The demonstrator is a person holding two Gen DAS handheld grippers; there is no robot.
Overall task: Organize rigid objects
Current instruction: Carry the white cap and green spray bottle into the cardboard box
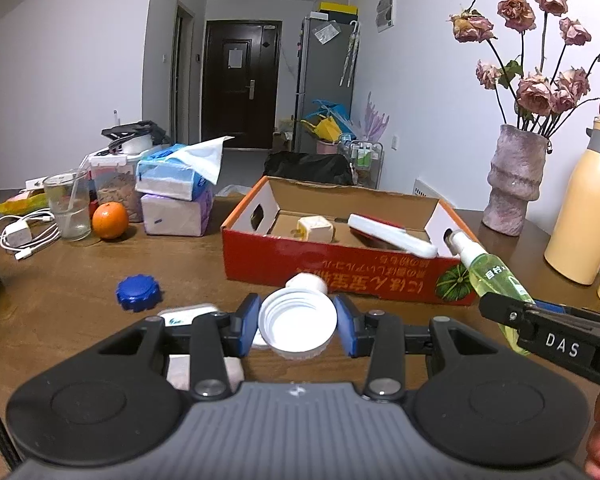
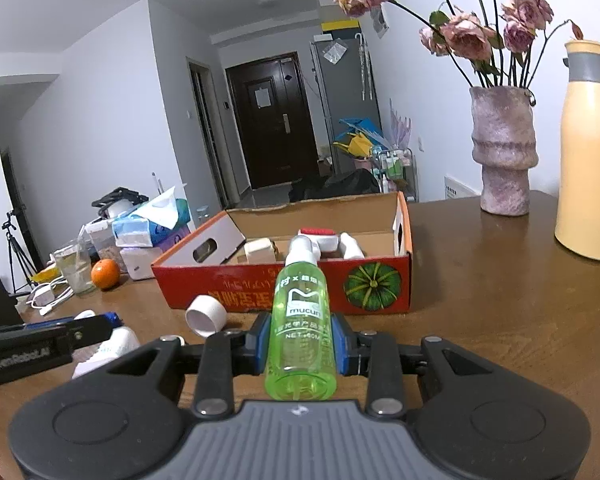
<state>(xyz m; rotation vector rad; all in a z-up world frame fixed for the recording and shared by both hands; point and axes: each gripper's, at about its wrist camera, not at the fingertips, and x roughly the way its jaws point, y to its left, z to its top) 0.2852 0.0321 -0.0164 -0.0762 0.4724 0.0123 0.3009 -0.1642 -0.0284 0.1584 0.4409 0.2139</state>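
Observation:
My left gripper (image 1: 297, 326) is shut on a white screw cap (image 1: 298, 326), held just in front of the red cardboard box (image 1: 340, 276). My right gripper (image 2: 301, 346) is shut on a green spray bottle (image 2: 300, 320), its white nozzle pointing toward the box (image 2: 284, 284); the bottle also shows in the left wrist view (image 1: 496, 280). Inside the box lie a cream cube (image 1: 316, 228) and a white and red flat item (image 1: 392, 234). A blue lid (image 1: 137, 293) and a white tube cap (image 2: 206, 314) lie on the table.
On the wooden table (image 1: 80, 276) stand an orange (image 1: 110, 220), a glass (image 1: 68, 204), tissue packs (image 1: 176, 196), cables (image 1: 24, 236), a pink vase with dried roses (image 1: 514, 180) and a yellow flask (image 1: 584, 208). A small white item (image 1: 188, 314) lies under my left gripper.

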